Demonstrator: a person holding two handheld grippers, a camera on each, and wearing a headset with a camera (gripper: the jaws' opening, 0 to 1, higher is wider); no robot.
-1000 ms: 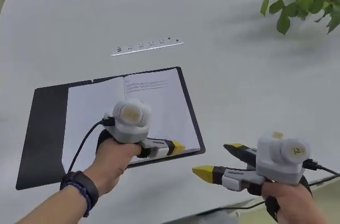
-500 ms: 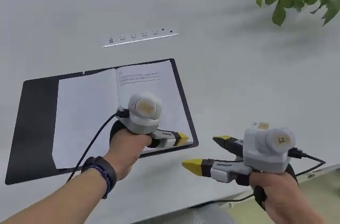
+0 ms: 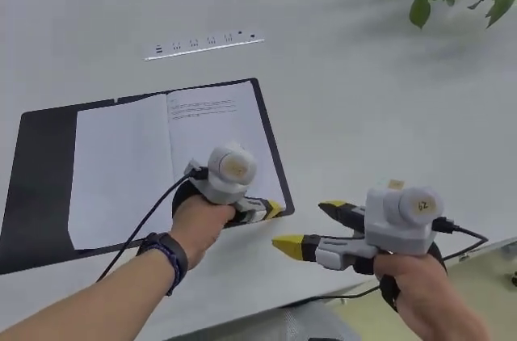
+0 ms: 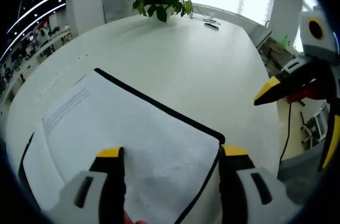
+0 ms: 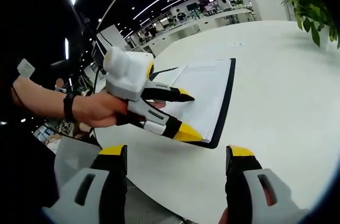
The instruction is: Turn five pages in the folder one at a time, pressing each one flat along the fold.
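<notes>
1. Folder [image 3: 36, 187] lies open and flat on the near-left part of the tabletop [image 3: 388, 98]. Nothing pins it, so a tug could slide it toward the front edge.
2. Left gripper [image 4: 171, 152]: jaws apart, straddling the near corner of the right-hand page [image 3: 218, 127]. Risk: it bites several sheets, or the cover, and creases them.
3. Right gripper [image 5: 176, 151]: jaws apart, empty, over bare tabletop just beside the folder's near right corner. Likely late to press the fold.

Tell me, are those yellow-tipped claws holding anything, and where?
Nothing is held. The left gripper is open at the folder's near right corner; the right gripper is open over the table.
</notes>
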